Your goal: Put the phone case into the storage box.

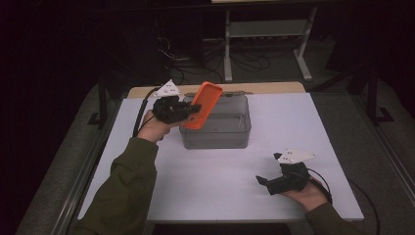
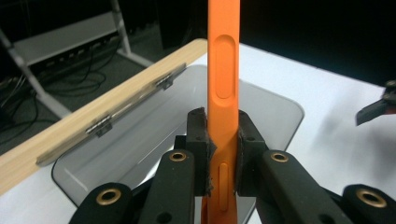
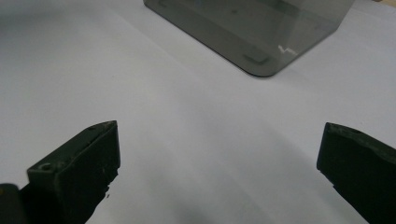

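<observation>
An orange phone case (image 1: 205,105) hangs tilted over the left rim of a smoky transparent box (image 1: 230,131). My left gripper (image 1: 192,110) is shut on the case's lower edge. In the left gripper view both pads clamp the orange case (image 2: 223,93) edge-on, with the box (image 2: 154,135) below it. My right gripper (image 1: 262,181) rests low on the white table at the front right, open, nothing between its fingertips (image 3: 88,158). The right gripper view has the box's near corner (image 3: 261,51) ahead.
The white table top (image 1: 220,181) stretches in front of the box. A wooden strip (image 1: 264,88) runs along the far edge behind it. Beyond the table stand a metal rack (image 1: 266,29) and cables on a dark floor.
</observation>
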`<state>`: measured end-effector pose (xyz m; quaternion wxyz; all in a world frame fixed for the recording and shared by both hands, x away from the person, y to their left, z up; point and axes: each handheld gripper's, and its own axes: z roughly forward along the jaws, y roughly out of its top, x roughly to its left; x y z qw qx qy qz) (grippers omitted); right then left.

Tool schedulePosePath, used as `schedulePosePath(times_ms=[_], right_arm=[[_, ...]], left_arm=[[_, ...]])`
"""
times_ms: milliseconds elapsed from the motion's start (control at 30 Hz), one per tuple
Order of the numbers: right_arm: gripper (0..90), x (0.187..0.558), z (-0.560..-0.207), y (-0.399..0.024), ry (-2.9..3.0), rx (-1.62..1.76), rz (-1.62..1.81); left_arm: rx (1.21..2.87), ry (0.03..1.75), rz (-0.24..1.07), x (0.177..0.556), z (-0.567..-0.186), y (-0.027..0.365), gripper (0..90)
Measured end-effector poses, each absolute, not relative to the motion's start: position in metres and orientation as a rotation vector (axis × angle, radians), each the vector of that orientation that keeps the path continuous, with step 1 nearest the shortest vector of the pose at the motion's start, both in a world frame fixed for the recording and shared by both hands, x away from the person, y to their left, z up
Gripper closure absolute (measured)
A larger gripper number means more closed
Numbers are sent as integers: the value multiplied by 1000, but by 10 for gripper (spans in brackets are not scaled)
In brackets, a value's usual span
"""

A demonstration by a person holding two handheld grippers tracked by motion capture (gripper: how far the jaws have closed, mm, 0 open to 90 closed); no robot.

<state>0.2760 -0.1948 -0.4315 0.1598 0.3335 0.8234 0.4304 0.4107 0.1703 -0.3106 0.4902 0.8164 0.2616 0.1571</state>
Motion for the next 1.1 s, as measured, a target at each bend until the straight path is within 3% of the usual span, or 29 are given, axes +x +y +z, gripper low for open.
schedulePosePath(times_ms=[1100], right_arm=[[0,275,-431,-194,2361,933,1224]], left_arm=[[2225,889,291,454,-326,151,793]])
